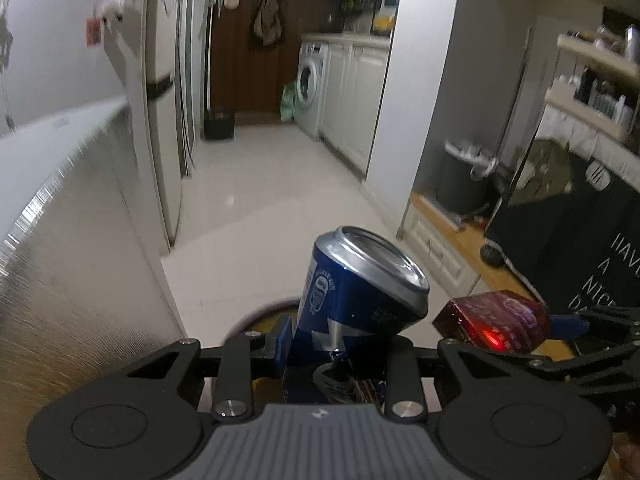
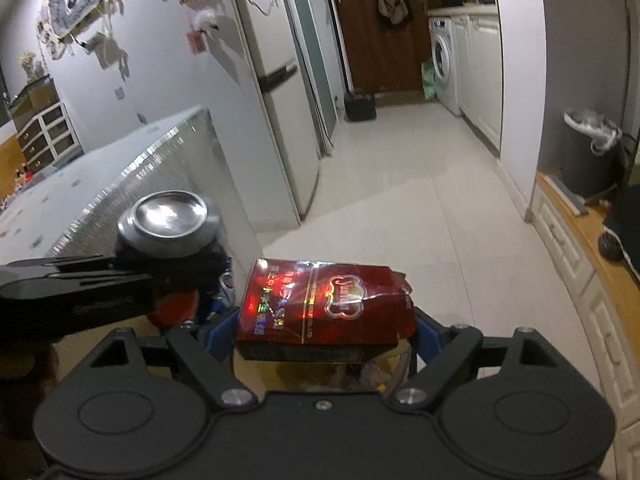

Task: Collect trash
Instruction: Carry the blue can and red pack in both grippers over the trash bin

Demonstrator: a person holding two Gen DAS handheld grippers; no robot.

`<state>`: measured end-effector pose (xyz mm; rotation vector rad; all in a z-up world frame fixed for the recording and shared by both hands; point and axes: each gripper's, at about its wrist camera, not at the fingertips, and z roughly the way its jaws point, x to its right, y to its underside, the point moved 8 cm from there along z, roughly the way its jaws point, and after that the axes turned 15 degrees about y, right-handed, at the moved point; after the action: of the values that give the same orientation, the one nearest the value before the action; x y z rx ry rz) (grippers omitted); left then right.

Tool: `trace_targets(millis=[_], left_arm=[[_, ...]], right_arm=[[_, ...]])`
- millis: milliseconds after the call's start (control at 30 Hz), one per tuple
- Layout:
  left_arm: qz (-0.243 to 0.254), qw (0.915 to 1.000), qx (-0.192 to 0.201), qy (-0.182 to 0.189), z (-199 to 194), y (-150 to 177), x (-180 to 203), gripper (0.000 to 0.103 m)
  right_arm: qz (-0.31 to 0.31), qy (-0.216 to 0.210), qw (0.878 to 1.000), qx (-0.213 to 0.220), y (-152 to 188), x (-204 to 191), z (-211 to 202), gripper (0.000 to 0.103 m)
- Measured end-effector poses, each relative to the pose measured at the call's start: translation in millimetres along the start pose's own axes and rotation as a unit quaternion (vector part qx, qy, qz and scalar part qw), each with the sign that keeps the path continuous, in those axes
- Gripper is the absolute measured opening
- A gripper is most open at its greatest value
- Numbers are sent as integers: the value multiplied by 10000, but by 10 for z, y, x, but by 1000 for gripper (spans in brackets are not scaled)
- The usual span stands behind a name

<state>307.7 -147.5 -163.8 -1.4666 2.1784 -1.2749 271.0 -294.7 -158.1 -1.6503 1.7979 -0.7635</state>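
A dented blue drink can (image 1: 360,292) tilts to the right, pinched low down by my left gripper (image 1: 340,344), which is shut on it. In the right wrist view its silver end (image 2: 172,220) shows beside the left gripper's black body (image 2: 80,292). My right gripper (image 2: 320,332) is shut on a crumpled glossy red packet (image 2: 320,304), held flat between the blue pads (image 2: 218,334). The packet (image 1: 492,324) also appears to the right of the can. Below both grippers lies a round bin opening (image 1: 256,314) with trash inside (image 2: 320,376).
A silver-covered counter (image 1: 60,200) stands close on the left, with a fridge (image 1: 160,100) behind it. A pale tiled floor (image 1: 260,184) runs ahead to a washing machine (image 1: 310,80). On the right are a grey lined bin (image 1: 464,176), a wooden ledge and a dark lettered cloth (image 1: 580,240).
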Motion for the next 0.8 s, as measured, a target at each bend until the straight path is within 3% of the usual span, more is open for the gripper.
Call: trace_targets(millis=[467,533,600,700,800], left_arm=[[-464,9930,-1068,-208,1006,421,-565,32],[-542,9914,-1169,-245,1064,449,-638,40],[-655,9899,-1230,-276,1102,472,-706,64],[-739,9896,-1197,-286,1110,487,-762,73],[-821,9888,-1203,-325,1056,524,-806,75]], right_arm=[[-445,-37,9935,-1051,411,-114,967,88],[-576,-62,9916,-1160,449,-191,1078,88],[-667,-114,9897,-1265,483,-256,1179,88],[-794,-184,9865,-1423,538,-349,1330,88],[-951,-272,9829,-1554,592,-432,1451,90]])
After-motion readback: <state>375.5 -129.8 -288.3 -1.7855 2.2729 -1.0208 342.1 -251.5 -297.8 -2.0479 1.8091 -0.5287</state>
